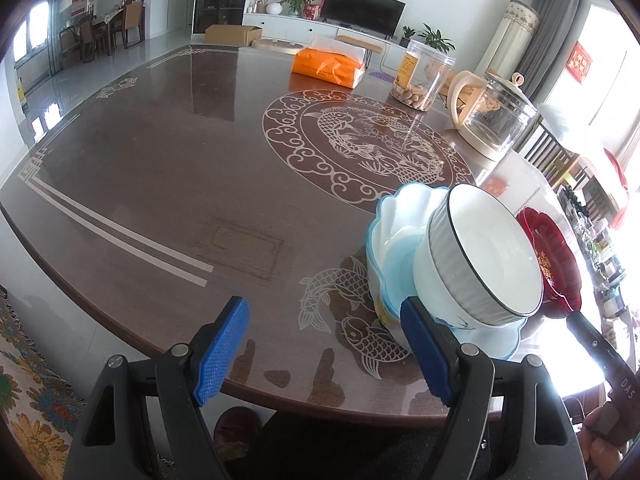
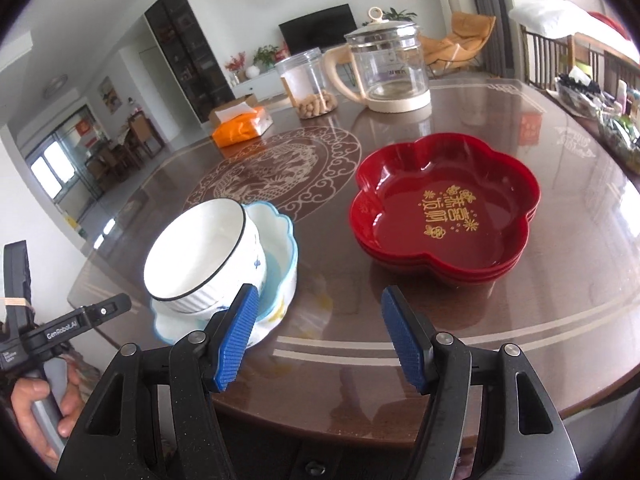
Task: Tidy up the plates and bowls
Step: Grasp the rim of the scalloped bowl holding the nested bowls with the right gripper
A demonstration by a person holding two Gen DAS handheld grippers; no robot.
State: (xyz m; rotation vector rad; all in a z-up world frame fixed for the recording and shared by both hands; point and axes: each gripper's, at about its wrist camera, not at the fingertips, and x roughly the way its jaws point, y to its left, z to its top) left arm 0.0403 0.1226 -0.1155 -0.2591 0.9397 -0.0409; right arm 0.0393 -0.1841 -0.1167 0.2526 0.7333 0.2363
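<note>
Both claws hang released and empty over the near table [image 2: 500,344] edge, the left claw [image 1: 324,348] nearer the tilted white bowl [image 2: 200,252] in the blue dish [image 2: 280,248], the right claw [image 2: 316,336] facing the stacked red plates [image 2: 444,208] to the far right.

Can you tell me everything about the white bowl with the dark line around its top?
The white bowl looks like glazed ceramic, with a thin dark rim, ribbed outer sides and a small blue painted mark low on its side. It looks empty. It sits tilted, leaning inside the pale blue scalloped dish, which rests on the brown table near the front edge. Neither gripper touches it; the red plates sit apart from it.
</note>
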